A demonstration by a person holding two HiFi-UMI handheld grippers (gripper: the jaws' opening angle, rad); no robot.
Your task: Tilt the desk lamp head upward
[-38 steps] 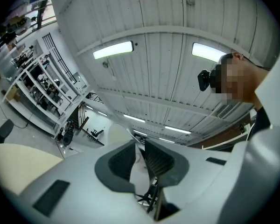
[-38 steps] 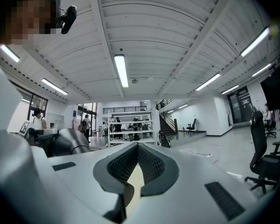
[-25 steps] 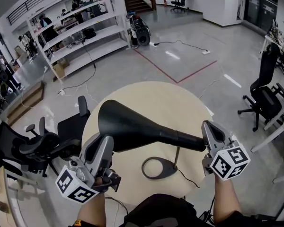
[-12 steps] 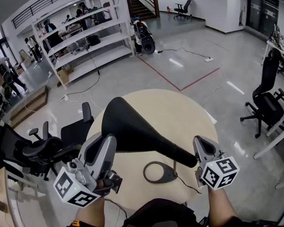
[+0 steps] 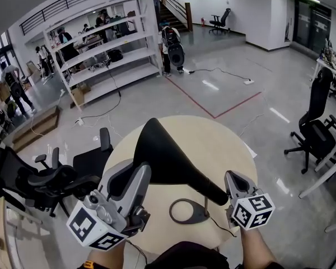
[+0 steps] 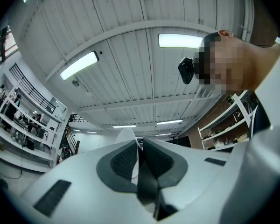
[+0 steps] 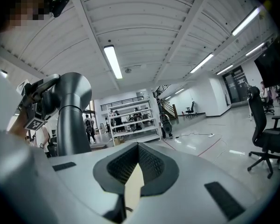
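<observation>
The black lamp head [image 5: 168,156] hangs over the round desk [image 5: 227,144]. Its long axis runs from the wide mouth, up and away to the left, down to the narrow end at the near right, where it meets the thin stem [image 5: 206,202] rising from the ring base [image 5: 186,210]. The left tongs [image 5: 137,175] sit at the near lower edge of the wide part; their jaws have just been closing and look pinched on a thin dark wall, apparently the shade's rim. The right tongs [image 5: 235,179] lie just beside the narrow end, tips together with only desk colour showing between them. Tilting further likely means swinging the mouth up about that narrow end, so the left hand, far from the hinge, has the leverage
</observation>
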